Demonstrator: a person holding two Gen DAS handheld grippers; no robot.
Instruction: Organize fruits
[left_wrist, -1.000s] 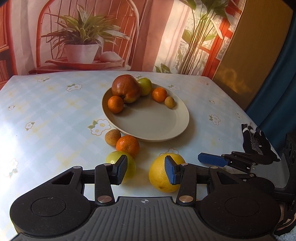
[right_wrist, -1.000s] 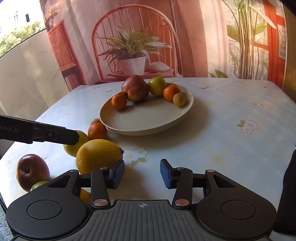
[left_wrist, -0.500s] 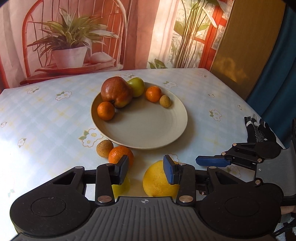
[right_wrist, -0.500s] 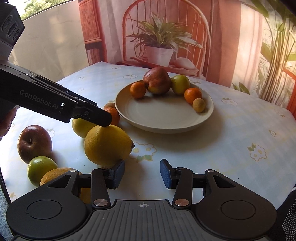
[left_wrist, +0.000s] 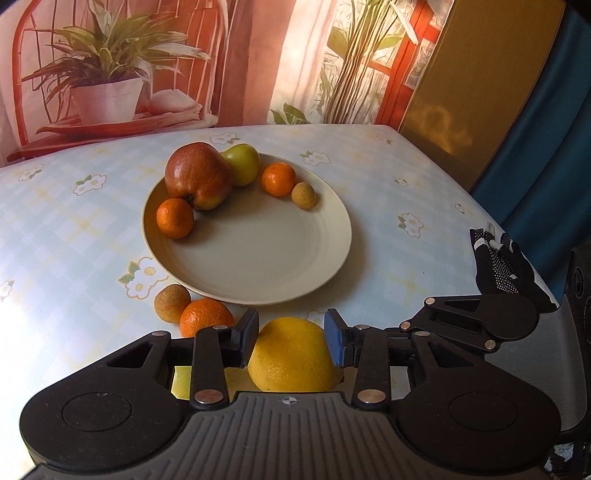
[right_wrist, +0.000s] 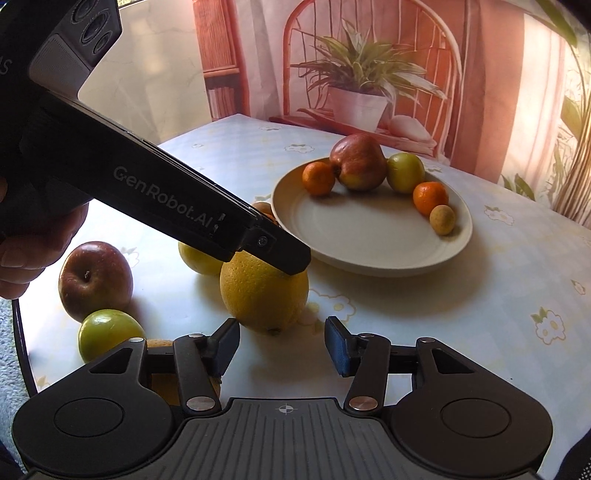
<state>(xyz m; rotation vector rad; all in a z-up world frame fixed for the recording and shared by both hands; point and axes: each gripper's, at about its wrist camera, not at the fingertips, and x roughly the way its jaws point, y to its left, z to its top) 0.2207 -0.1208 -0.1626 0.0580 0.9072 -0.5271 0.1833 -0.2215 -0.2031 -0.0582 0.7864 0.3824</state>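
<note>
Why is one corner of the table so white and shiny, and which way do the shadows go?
Left wrist view: sun glare washes the table white at the lower left; the plate casts its shadow toward the right. Right wrist view: the same glare sits beside the red apple, and the yellow citrus is lit on its left. Both fisheye views bend the table's edges.

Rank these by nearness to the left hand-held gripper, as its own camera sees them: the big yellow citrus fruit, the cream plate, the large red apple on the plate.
1. Big yellow citrus fruit: between the fingers of the left hand-held gripper.
2. Cream plate: mid-table, just beyond.
3. Large red apple: at the plate's far left rim.
</note>
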